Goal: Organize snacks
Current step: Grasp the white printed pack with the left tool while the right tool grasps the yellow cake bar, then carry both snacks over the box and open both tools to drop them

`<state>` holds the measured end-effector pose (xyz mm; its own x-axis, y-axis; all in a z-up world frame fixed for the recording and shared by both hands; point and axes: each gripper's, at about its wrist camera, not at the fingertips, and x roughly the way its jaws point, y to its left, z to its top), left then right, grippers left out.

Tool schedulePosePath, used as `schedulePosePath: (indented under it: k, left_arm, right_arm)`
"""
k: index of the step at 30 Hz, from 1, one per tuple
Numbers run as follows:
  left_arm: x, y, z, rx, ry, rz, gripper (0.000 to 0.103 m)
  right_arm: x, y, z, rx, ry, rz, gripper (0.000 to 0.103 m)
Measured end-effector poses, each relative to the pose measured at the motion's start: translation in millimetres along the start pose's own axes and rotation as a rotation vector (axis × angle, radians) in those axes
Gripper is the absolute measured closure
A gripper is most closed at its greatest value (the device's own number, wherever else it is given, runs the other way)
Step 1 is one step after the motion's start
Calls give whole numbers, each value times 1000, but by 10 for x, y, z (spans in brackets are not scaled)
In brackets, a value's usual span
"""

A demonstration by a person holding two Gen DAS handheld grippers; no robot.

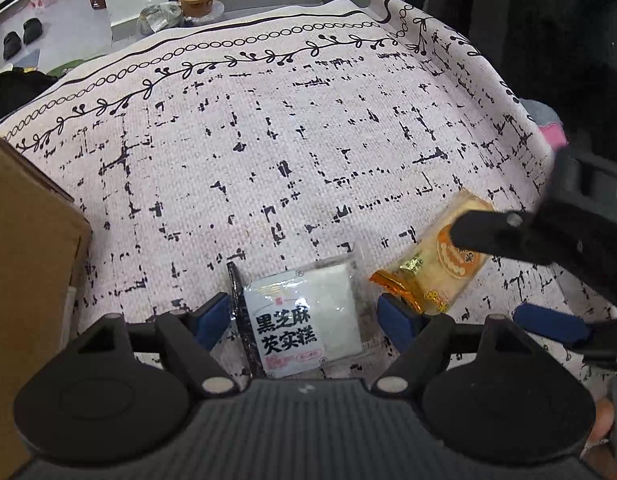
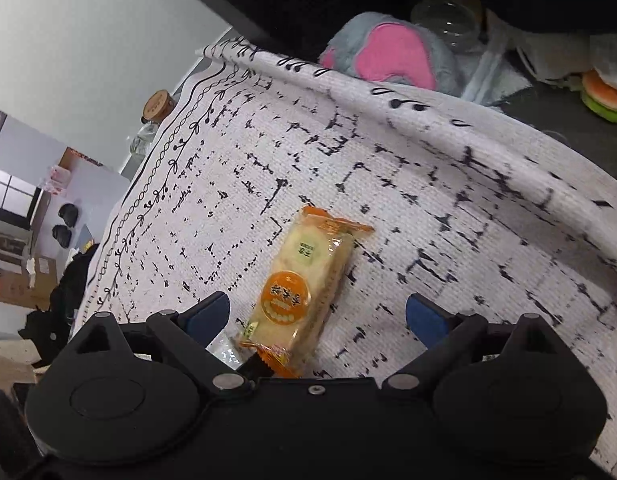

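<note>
L gripper (image 1: 306, 316) wide, white sesame-cake pkt (image 1: 304, 320) between pads, not pinched | R gripper (image 2: 318, 314) wide over orange cracker pkt (image 2: 304, 280) | both near on cloth (image 1: 268, 140), box (image 1: 24, 260) left | risk: we judged pkts close, tools may collide, film may slip.

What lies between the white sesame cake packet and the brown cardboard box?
Only bare patterned cloth, seen in the left wrist view between white packet and box.
</note>
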<state>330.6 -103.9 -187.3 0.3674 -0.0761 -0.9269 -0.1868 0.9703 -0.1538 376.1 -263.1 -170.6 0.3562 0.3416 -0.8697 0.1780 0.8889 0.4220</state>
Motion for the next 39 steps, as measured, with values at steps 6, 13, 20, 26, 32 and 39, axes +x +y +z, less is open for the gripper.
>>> schedulePosePath:
  k: [6, 13, 20, 26, 32, 39]
  left_arm:
    - [-56, 159, 36, -29, -19, -10, 46]
    - [-103, 296, 77, -48, -26, 4, 48]
    - [-115, 352, 58, -52, -32, 4, 48]
    - [-124, 345, 20, -42, -47, 10, 48]
    - [-193, 378, -16, -60, -47, 14, 48]
    - [-386, 387, -50, -68, -81, 20, 49]
  right_arm:
    - [103, 98, 19, -23, -5, -30, 8]
    - [205, 204, 40, -74, -15, -91, 6]
    - [205, 250, -12, -154, -32, -187, 34]
    - [134, 168, -20, -156, -60, -197, 68]
    - [-23, 128, -41, -126, -83, -136, 68]
    - [-159, 160, -111, -125, -92, -59, 68]
